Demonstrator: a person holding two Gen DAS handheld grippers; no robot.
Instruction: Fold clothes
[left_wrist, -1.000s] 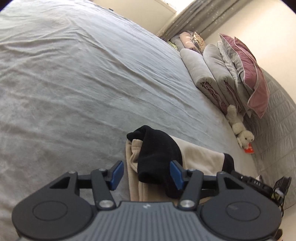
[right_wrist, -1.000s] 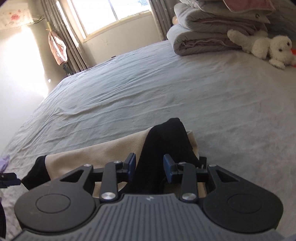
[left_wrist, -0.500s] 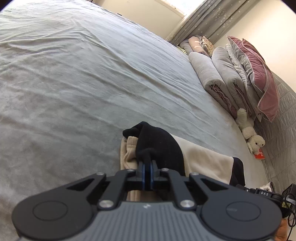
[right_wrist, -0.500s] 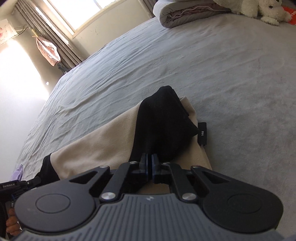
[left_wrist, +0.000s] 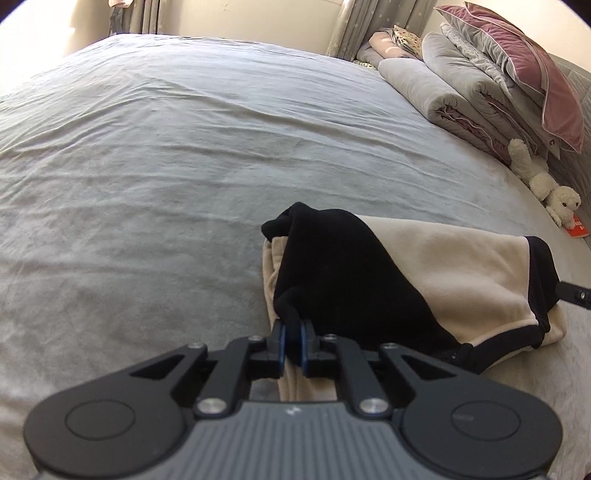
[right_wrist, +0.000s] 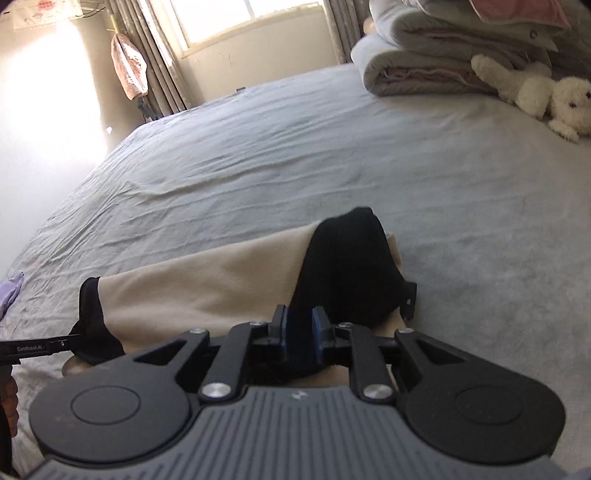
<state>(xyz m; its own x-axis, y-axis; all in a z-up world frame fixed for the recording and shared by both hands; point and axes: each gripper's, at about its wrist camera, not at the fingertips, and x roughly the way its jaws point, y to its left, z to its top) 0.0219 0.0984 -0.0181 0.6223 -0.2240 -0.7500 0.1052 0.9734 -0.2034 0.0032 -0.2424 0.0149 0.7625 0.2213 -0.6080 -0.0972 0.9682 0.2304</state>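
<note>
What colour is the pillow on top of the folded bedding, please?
Dusty mauve-pink with pale piping along the edge; the pillow shows best in the left wrist view.

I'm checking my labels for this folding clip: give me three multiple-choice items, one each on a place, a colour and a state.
1. Where does the plush toy lie?
A. beside the folded quilts
B. on the garment
C. on the floor

2. The garment is:
A. grey and pink
B. beige with black sleeves
C. all white

3. The left gripper is:
A. wide open
B. out of view
C. shut on a black sleeve

Key: A, it lies against the quilts; B, beige body, black sleeves; C, pads pinch black cloth.
</note>
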